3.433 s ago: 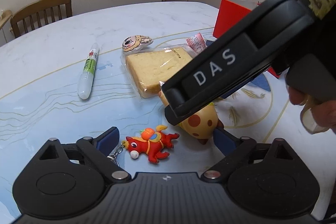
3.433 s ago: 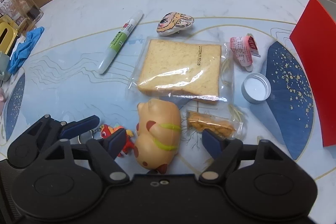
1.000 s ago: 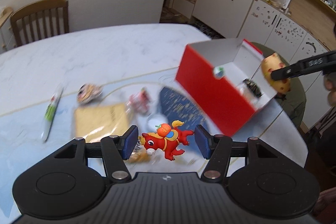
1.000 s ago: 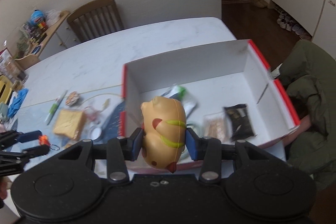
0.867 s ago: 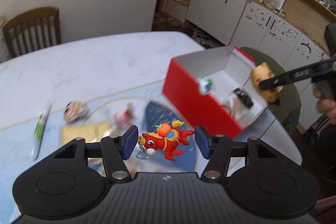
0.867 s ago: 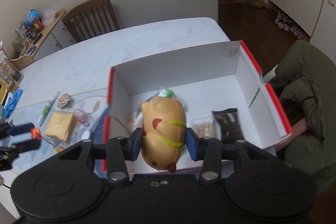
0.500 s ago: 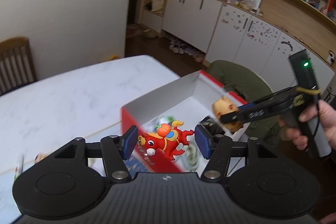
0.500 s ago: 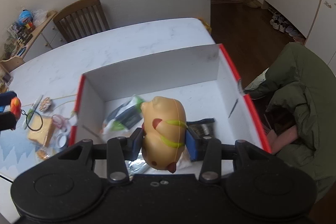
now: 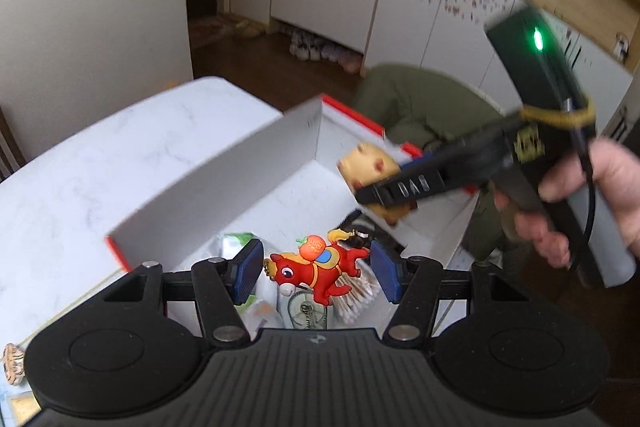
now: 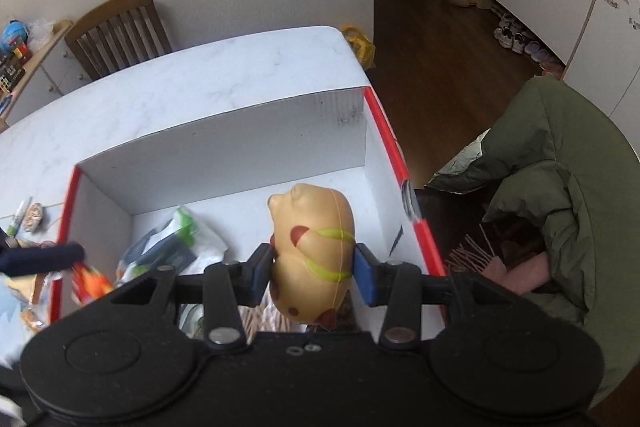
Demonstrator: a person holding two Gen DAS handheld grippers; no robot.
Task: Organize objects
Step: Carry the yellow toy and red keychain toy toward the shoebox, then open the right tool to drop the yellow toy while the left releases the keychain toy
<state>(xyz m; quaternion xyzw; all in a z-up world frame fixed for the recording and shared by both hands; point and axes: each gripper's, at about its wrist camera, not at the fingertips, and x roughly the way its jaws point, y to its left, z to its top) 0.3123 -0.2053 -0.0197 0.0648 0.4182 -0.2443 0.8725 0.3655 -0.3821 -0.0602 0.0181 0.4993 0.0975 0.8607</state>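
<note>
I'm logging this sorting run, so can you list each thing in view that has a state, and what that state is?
Left gripper: shut on the red horse keychain.
Red horse keychain: held above the box.
Right gripper: shut on the tan squishy toy.
Tan squishy toy: held over the box.
Red cardboard box with white inside: open-topped, several packets already inside.

**Materials and finishes**

Box (image 10: 224,151): matt card, white inside, red outside. Table (image 10: 200,83): smooth, white, marble-patterned top, faint sheen. Yellow toy (image 10: 316,247): smooth, soft-looking rubber or vinyl, satin. Red horse charm (image 9: 316,267): glossy moulded rubber, apparently on a metal ring. Gripper bodies: matt black plastic, ribbed; blue pads (image 9: 248,269) finely textured. Chair (image 10: 120,27): varnished wood. Green jacket (image 10: 560,163): matt padded cloth. Packets (image 10: 176,247) in box: shiny clear plastic film.
</note>
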